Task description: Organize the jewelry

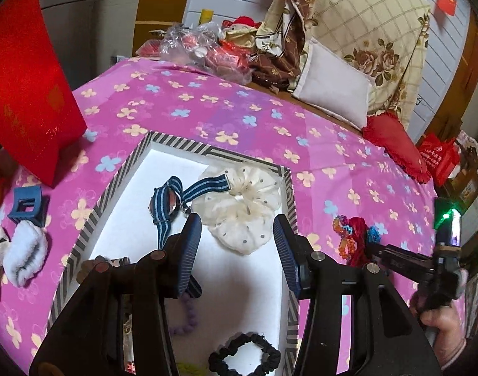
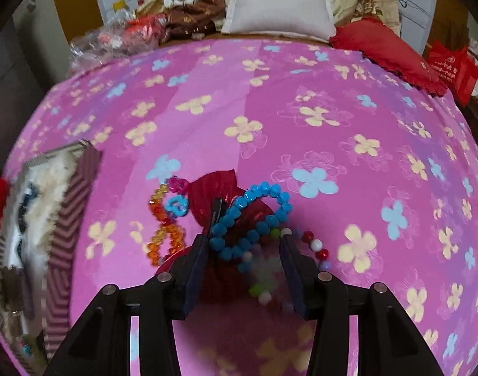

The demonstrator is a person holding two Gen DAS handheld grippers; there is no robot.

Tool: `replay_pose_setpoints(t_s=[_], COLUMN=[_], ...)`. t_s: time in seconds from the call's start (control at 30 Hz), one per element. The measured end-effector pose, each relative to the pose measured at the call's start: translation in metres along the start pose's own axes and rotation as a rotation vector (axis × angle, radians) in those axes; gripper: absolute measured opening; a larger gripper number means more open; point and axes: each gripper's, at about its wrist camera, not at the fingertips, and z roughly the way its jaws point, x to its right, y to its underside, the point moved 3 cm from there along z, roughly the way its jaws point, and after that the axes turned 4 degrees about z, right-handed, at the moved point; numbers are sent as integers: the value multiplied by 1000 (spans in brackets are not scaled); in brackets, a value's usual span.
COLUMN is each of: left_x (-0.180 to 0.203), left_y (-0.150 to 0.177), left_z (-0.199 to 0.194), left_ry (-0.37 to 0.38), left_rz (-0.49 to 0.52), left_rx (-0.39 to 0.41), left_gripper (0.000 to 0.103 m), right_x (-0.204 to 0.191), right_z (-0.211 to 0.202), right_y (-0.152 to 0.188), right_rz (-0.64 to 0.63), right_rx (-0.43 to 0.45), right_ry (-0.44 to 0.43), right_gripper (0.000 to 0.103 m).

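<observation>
From the left wrist, our left gripper (image 1: 237,244), jaws apart and empty, hovers over the striped box (image 1: 289,194), already holding a cream scrunchie (image 1: 242,206), watch and black scrunchie.

From the right wrist, our right gripper (image 2: 243,266), jaws apart, straddles the blue bracelet (image 2: 251,219) left on the bedspread (image 2: 301,100), not yet boxed.

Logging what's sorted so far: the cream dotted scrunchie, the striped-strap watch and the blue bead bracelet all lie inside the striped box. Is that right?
Not quite. The blue bead bracelet is not in the striped box; the right wrist view shows it on the pink sheet beside the box, over a red pouch. The cream dotted scrunchie and striped-strap watch do lie inside.
</observation>
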Motion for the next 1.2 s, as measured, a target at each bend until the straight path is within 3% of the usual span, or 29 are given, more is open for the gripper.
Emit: replay_pose_setpoints(t_s=[0.07, 0.13, 0.2, 0.47, 0.57, 0.6, 0.63, 0.7, 0.9, 1.07, 1.1, 1.13, 1.2], left_x=[0, 2, 3, 12, 18, 19, 21, 23, 25, 21, 20, 20, 18], left_y=[1, 2, 2, 5, 6, 7, 7, 8, 11, 11, 11, 11, 11], left_z=[0, 0, 1, -10, -13, -13, -14, -13, -8, -2, 0, 0, 3], left_ry=[-13, -21, -19, 3, 6, 6, 5, 2, 1, 2, 0, 1, 0], left_rz=[8, 18, 25, 50, 66, 68, 71, 73, 74, 63, 63, 62, 58], left_rx=[6, 9, 7, 25, 30, 31, 32, 31, 15, 0, -3, -5, -13], left_gripper=[47, 47, 47, 47, 47, 47, 47, 47, 47, 47, 47, 47, 47], right_x=[2, 7, 14, 68, 82, 83, 83, 76, 22, -13, -17, -18, -18], right_z=[1, 0, 1, -34, -50, -54, -59, -66, -52, -17, -8, 0, 5], right_y=[2, 9, 20, 78, 89, 88, 85, 79, 42, 15, 11, 10, 11], right_rz=[21, 44, 38, 46, 42, 39, 33, 11, -67, -71, -72, -72, -64], right_rx=[-13, -58, -92, -108, -86, -73, -56, -18, 32, 20, 8, -14, -40], right_ry=[-21, -37, 0, 38, 13, 12, 9, 11, -16, -5, 12, 26, 12], right_gripper=[41, 24, 17, 17, 18, 21, 33, 44, 44, 42, 37, 26, 17])
